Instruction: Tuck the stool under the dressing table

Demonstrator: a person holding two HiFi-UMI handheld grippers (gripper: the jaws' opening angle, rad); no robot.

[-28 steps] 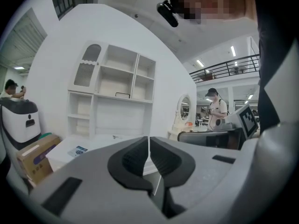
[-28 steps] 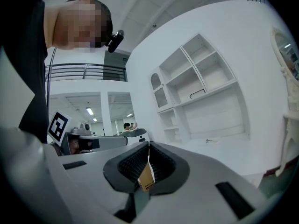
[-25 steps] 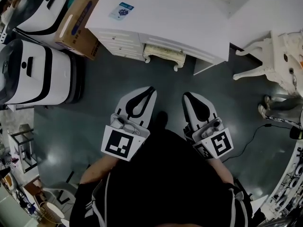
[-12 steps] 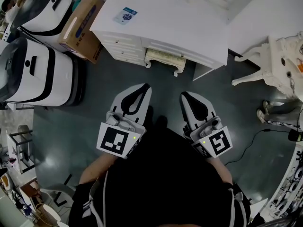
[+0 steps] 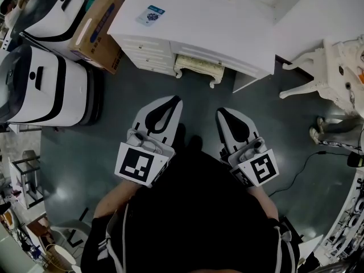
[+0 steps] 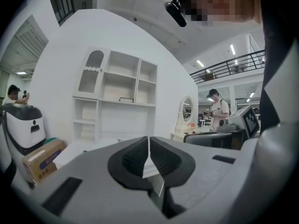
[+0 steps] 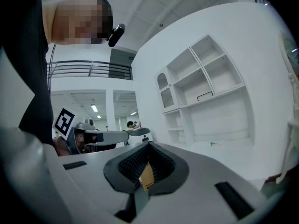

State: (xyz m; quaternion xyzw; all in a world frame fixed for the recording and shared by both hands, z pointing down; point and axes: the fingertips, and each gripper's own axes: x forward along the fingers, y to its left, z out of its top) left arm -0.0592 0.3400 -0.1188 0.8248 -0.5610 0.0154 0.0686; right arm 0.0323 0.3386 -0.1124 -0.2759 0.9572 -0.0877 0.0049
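The white dressing table (image 5: 199,21) stands at the top of the head view. A cream cushioned stool (image 5: 198,67) with carved legs sits at its front edge, partly under the top, between the drawers and the right side panel. My left gripper (image 5: 175,98) and right gripper (image 5: 219,111) are held side by side in front of my body, over the dark floor, well short of the stool. Both point towards the table and both are shut with nothing between the jaws. The left gripper (image 6: 149,139) and right gripper (image 7: 148,146) views show the table's white shelf unit (image 6: 117,101) beyond the closed tips.
Two white-and-black machines (image 5: 45,90) and a cardboard box (image 5: 94,30) stand left of the table. Another white carved-leg piece of furniture (image 5: 335,67) is at the right, with a person's feet (image 5: 324,131) and a floor cable (image 5: 301,164) below it.
The left gripper has edged slightly up and towards the table. The right gripper and the stool have not moved.
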